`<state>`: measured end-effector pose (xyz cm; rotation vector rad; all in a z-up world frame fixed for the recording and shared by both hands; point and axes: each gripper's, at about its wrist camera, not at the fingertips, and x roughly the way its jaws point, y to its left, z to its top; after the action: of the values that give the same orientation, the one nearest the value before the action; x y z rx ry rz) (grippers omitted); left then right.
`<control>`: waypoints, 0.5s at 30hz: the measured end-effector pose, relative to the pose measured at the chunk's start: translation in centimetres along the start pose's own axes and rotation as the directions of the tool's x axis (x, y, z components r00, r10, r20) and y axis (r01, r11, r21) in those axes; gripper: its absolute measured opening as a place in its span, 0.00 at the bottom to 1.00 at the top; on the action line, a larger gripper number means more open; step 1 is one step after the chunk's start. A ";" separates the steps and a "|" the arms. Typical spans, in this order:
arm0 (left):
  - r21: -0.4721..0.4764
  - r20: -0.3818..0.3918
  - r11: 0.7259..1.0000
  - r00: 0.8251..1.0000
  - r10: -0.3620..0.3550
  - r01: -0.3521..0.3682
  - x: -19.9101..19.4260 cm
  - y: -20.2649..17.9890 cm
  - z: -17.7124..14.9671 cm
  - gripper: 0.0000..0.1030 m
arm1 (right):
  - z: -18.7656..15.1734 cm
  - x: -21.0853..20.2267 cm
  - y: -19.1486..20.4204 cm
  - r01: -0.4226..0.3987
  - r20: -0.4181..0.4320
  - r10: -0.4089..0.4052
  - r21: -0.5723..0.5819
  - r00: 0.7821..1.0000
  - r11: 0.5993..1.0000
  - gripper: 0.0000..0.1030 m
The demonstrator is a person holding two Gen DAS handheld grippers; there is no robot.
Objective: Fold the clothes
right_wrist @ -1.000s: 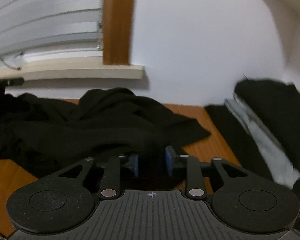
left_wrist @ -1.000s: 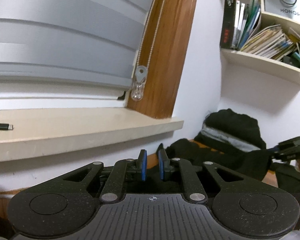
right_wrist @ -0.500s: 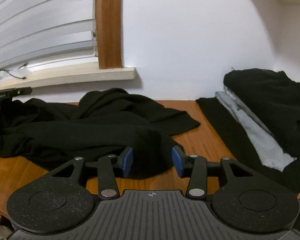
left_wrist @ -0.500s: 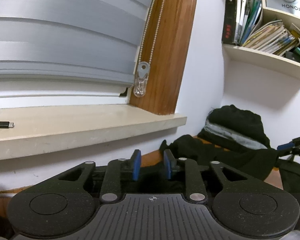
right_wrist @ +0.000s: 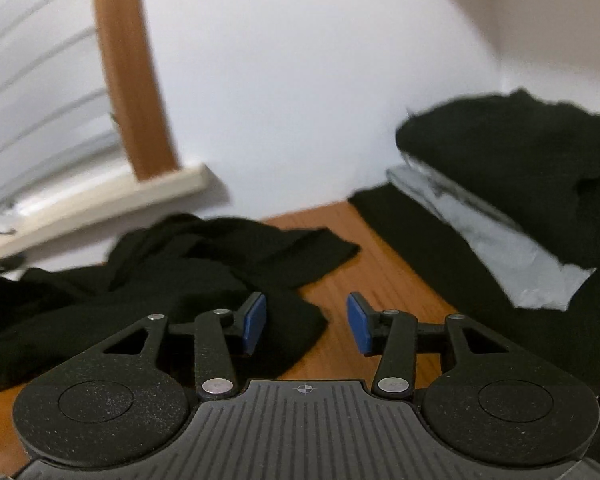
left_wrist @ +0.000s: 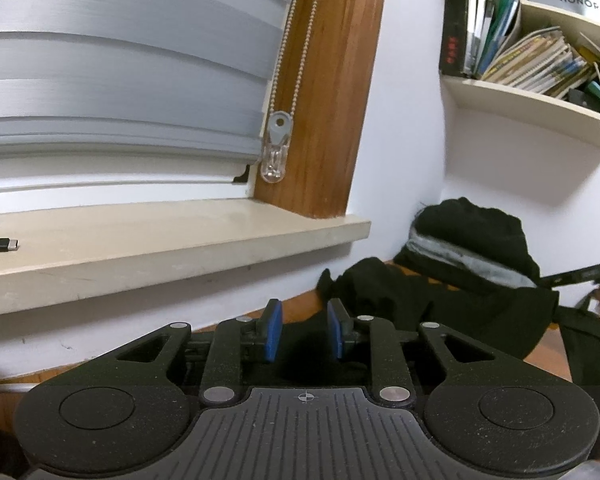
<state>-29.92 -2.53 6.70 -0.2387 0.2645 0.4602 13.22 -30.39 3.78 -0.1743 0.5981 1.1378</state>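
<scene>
Wooden table (right_wrist: 384, 256) under windowsill (left_wrist: 172, 240)

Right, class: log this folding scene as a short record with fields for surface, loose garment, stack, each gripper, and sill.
surface: wooden table
loose garment: black garment, crumpled on the table, unfolded
stack: folded pile against the wall, black on top, grey layer beneath
left gripper: jaws have just been opening, nothing pressed between the pads
right gripper: jaws have just been opening, over the garment's edge, pads not touching it
sill: windowsill with a cable plug on it
</scene>
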 end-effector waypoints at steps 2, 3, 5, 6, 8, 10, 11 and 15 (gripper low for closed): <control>-0.005 0.003 1.000 1.000 0.000 0.000 0.0 0.1 -0.1 0.25 | -0.4 2.0 -0.3 0.002 -0.024 -0.002 0.017 1.000 1.000 0.45; -0.007 0.002 1.000 1.000 0.001 -0.001 0.0 0.2 -0.1 0.25 | -0.6 3.0 -0.4 -0.004 -0.035 0.005 0.036 0.999 0.999 0.45; -0.005 -0.001 1.000 1.000 0.003 -0.003 0.0 0.1 -0.2 0.25 | -1.0 4.8 -0.4 -0.018 -0.054 0.022 0.065 0.998 0.998 0.50; -0.003 -0.003 1.000 1.000 0.003 -0.003 0.1 0.1 -0.2 0.25 | -1.2 5.5 -0.3 -0.027 -0.063 0.032 0.076 0.997 0.997 0.51; 0.001 -0.004 1.000 1.000 0.004 -0.004 0.1 0.0 -0.3 0.25 | -1.6 6.9 0.0 -0.045 -0.080 0.053 0.098 0.995 0.994 0.52; -0.001 -0.002 1.000 1.000 0.004 -0.004 0.1 0.0 -0.2 0.25 | -1.9 7.7 0.9 -0.040 -0.100 0.048 0.078 0.994 0.996 0.52; -0.002 -0.001 1.000 1.000 0.005 -0.005 0.1 0.0 -0.2 0.25 | -2.1 8.0 1.3 -0.037 -0.109 0.044 0.064 0.993 0.997 0.52; -0.001 0.001 1.000 1.000 0.007 -0.007 0.1 0.0 -0.2 0.25 | -2.4 8.1 2.3 -0.024 -0.101 0.026 0.016 0.995 1.000 0.44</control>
<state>-29.88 -2.58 6.48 -0.2390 0.2641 0.4670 12.60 -23.97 -2.11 -0.2132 0.6999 1.1537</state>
